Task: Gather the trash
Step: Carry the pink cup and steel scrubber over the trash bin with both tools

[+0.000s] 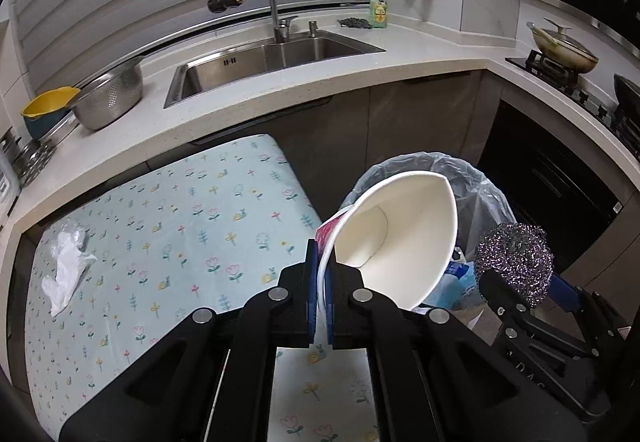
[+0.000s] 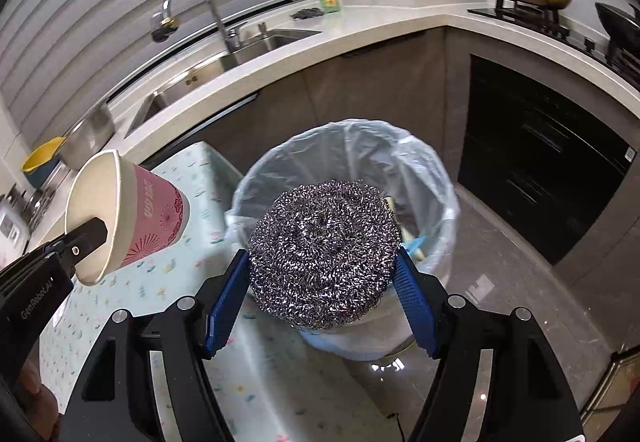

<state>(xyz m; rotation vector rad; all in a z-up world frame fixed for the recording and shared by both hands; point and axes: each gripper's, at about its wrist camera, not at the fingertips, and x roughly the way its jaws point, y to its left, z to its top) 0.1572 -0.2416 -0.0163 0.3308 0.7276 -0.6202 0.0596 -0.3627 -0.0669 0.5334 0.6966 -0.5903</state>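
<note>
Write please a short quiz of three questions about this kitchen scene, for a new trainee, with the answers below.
1. True or false: the left gripper pinches the paper cup by its wall.
2. What does the right gripper hold?
A. a sponge
B. a steel wool scrubber
C. a bottle
3. Fill in: the crumpled plastic glove lies on the ______ cloth.

Key
1. True; the rim is squashed to a point.
2. B; the steel wool scrubber sits between the blue pads, above the lined trash bin.
3. Floral; the floral cloth covers the table beside the bin.
</note>
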